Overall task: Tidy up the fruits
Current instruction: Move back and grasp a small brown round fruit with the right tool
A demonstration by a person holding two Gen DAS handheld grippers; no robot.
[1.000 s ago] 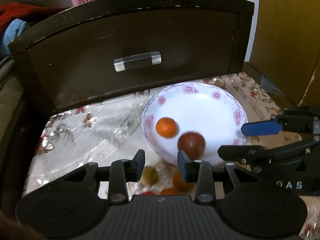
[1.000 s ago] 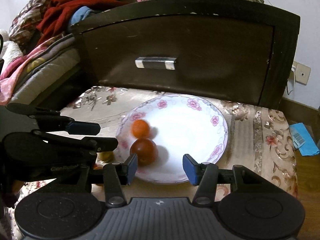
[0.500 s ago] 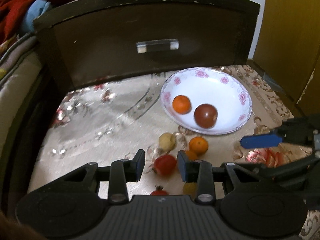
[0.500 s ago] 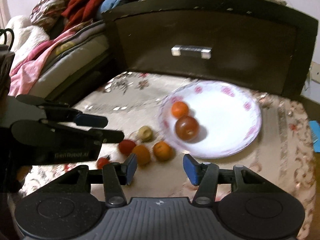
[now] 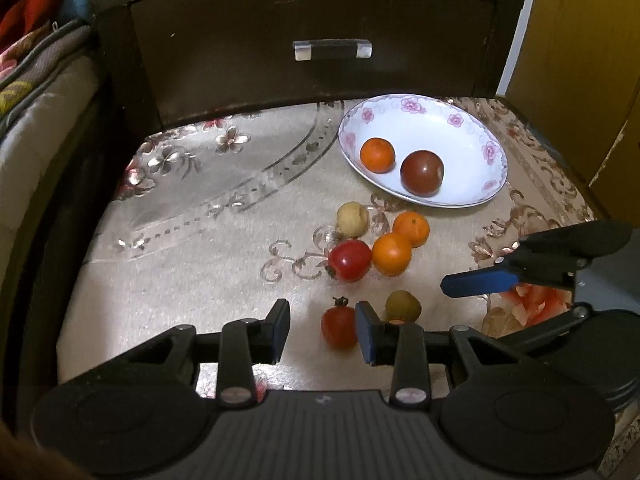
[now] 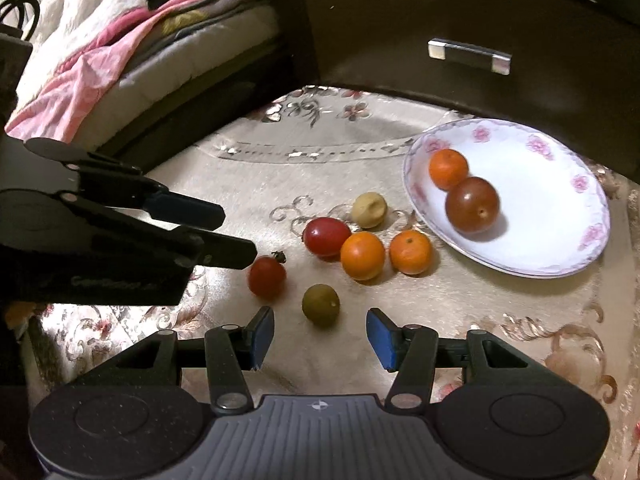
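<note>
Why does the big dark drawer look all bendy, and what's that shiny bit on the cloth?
Left wrist view: the fisheye lens bows the dark wooden drawer front and blacks out the corners. Both views: lamp glare gleams off the shiny beige flowered tablecloth. Right wrist view: the white flowered plate and its fruit look slightly smeared.

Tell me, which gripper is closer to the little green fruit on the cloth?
Right, probably. The right gripper frames the green fruit just ahead of its open fingers. The left gripper points at the small red tomato, with the green fruit just beyond its right finger.

olive fruit [image 5: 403, 305]: my finger covers its lower edge | small tomato [image 5: 338, 327]: partly covered | bedding [image 6: 120, 40]: cropped
</note>
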